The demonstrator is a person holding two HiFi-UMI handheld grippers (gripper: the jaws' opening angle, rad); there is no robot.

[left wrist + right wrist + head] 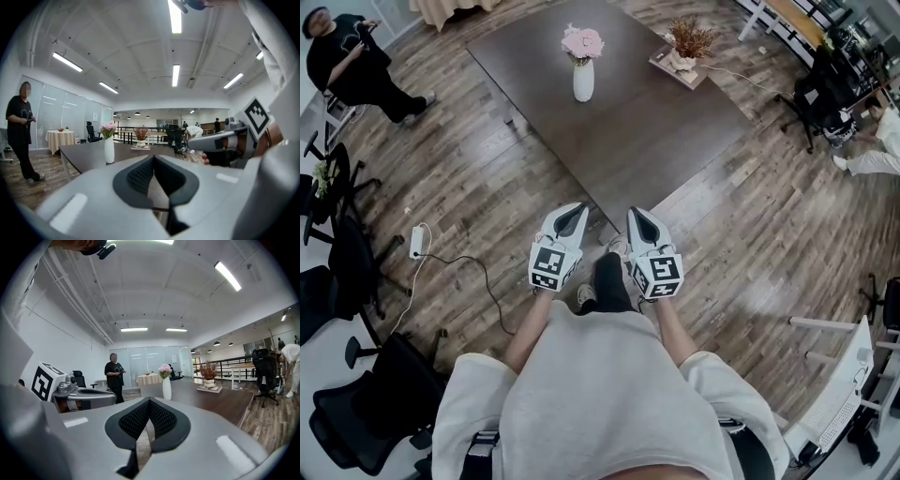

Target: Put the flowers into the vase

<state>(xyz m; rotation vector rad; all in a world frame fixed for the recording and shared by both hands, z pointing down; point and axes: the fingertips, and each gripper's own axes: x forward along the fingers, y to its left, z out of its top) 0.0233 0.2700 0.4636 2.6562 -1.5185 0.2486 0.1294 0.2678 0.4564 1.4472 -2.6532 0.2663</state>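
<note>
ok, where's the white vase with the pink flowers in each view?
Head view: vase at top centre, on the dark table.
Left gripper view: vase left of centre, at mid height.
Right gripper view: vase just right of centre.
Shared landmark: the dried-flower pot, to the vase's right in all three views.

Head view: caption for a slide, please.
Left gripper and right gripper shut, short of table; flowers already in vase.

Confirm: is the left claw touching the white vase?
Apart. Head view: the left claw hangs shut over the floor by the near corner of the table, while the white vase stands far up it.
</note>
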